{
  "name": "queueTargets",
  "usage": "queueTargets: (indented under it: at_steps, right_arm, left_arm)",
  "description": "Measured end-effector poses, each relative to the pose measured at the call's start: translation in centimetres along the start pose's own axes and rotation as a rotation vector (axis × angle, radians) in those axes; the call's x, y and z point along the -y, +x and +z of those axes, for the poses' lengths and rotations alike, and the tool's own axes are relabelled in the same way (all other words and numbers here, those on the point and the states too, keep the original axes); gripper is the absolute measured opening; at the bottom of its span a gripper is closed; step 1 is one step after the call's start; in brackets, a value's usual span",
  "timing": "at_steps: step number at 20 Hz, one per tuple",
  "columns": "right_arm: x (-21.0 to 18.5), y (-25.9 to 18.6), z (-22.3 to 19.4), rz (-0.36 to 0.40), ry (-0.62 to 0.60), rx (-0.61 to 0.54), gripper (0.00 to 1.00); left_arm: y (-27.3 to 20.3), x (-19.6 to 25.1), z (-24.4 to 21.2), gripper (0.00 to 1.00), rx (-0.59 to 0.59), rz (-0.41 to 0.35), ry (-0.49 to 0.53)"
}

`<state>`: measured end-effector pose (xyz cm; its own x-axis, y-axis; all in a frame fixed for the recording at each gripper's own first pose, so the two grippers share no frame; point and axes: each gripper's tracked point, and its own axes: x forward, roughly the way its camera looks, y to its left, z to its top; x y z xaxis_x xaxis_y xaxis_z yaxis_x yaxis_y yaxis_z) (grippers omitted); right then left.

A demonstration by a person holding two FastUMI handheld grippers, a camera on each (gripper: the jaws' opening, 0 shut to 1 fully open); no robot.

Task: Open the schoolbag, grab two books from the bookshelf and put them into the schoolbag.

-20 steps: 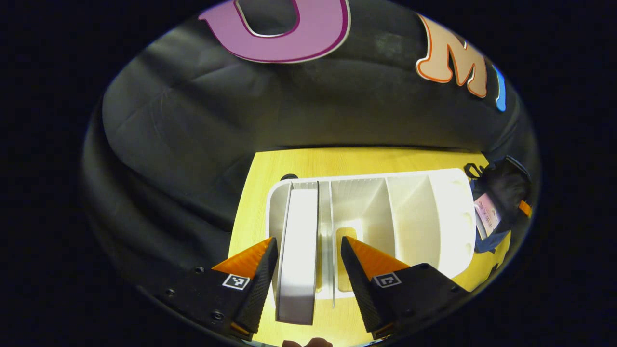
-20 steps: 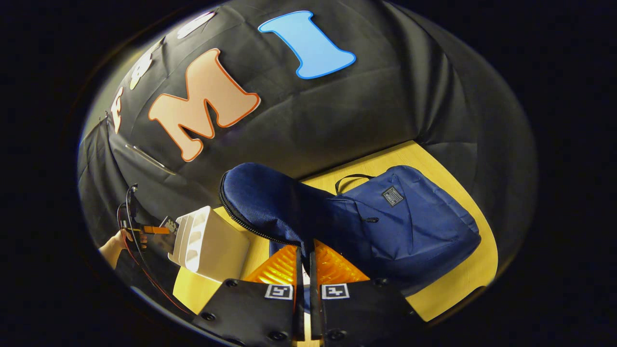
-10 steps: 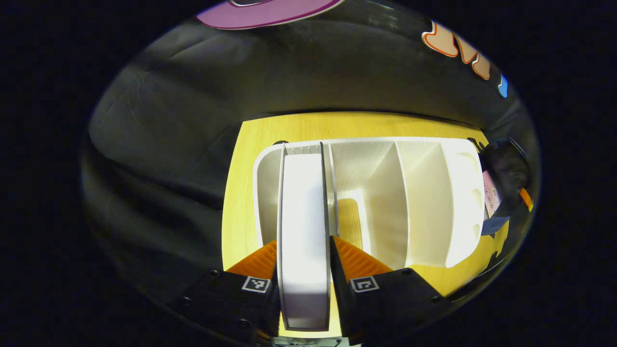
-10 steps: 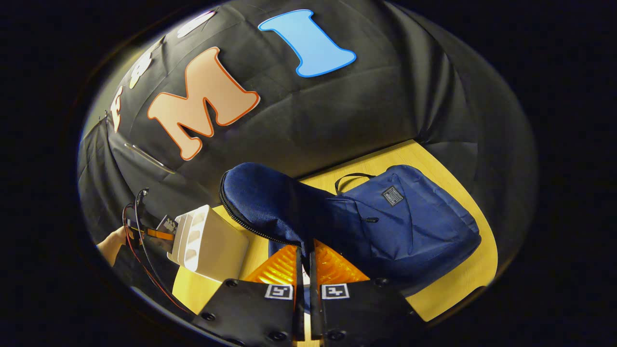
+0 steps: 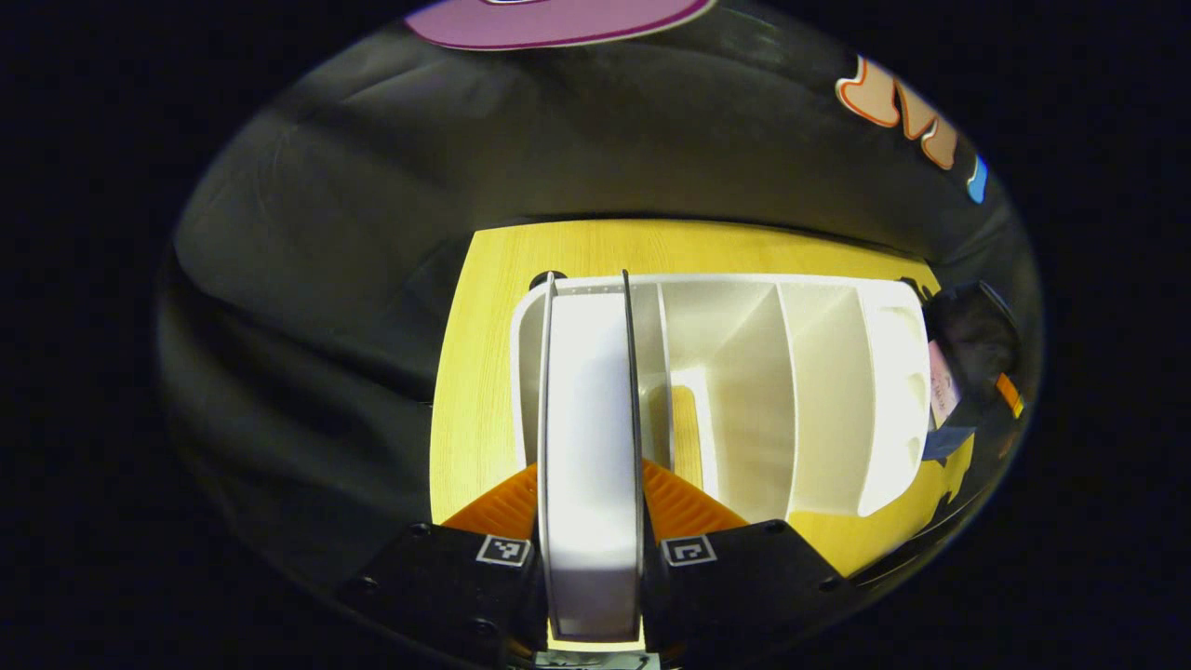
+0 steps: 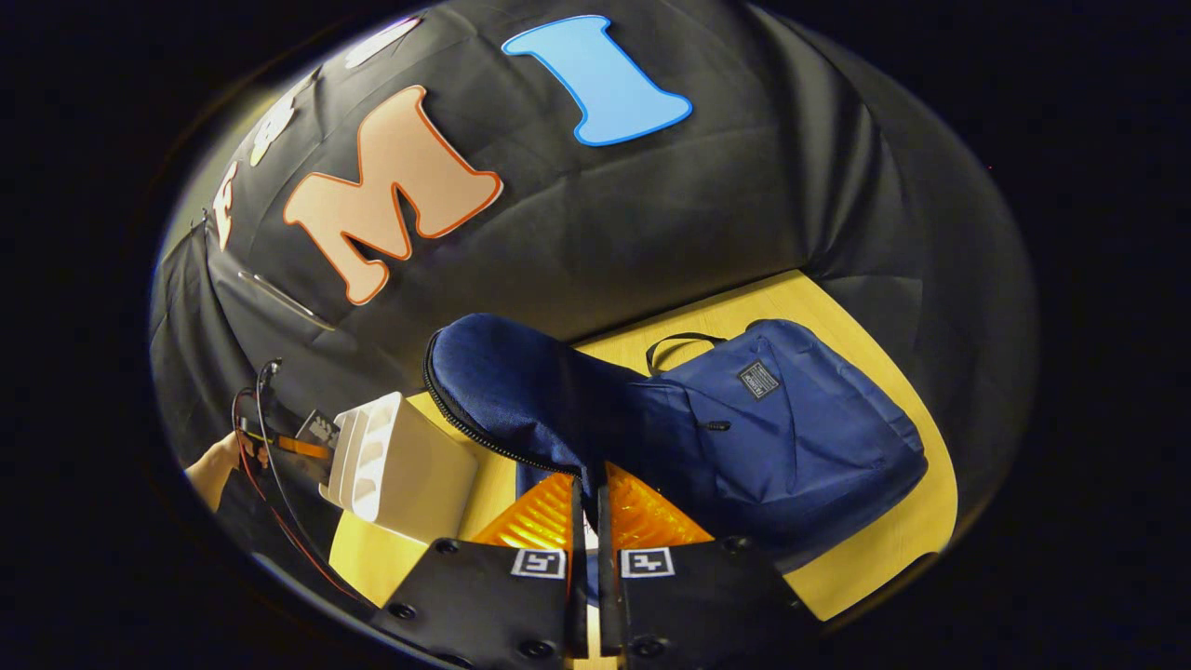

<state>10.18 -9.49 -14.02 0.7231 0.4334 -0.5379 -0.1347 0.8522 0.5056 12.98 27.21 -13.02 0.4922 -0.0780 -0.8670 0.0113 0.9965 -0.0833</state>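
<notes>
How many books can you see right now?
2: a white book stands in the bookshelf's leftmost slot, clamped in the left gripper; another pokes from the schoolbag. Others may be hidden.

A yellow wood-grain tabletop (image 5: 484, 372) is brightly lit from above. Black creased cloth (image 6: 651, 214) forms the booth's wall, rising behind the tabletop from nine through twelve to three o'clock.
</notes>
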Motion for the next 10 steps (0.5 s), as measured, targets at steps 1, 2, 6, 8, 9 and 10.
queueTargets:
  at_steps: [1,2,6,8,9,10]
  right_arm:
    - [0.0,0.0,0.0,-0.001,0.000,-0.001,0.08]
    - [0.0,0.0,0.0,-0.001,0.001,-0.001,0.08]
    - [-0.1,0.1,-0.1,-0.004,-0.005,-0.006,0.08]
    - [-0.1,0.2,-0.1,-0.006,-0.009,-0.008,0.08]
    - [-0.1,0.2,0.0,-0.006,-0.008,-0.008,0.08]
    - [-0.1,0.1,-0.1,-0.007,-0.007,-0.009,0.08]
  left_arm:
    - [-0.7,-0.2,0.5,0.36,0.018,0.000,-0.012]
    - [-1.4,-0.5,0.9,0.36,0.034,-0.002,-0.023]
    - [-5.2,-2.1,2.8,0.36,0.085,-0.008,-0.063]
    - [-7.6,-2.5,3.8,0.36,0.122,-0.030,-0.090]
    - [-8.6,-2.8,4.4,0.36,0.142,-0.042,-0.105]
    - [-9.7,-3.1,4.8,0.36,0.163,-0.054,-0.119]
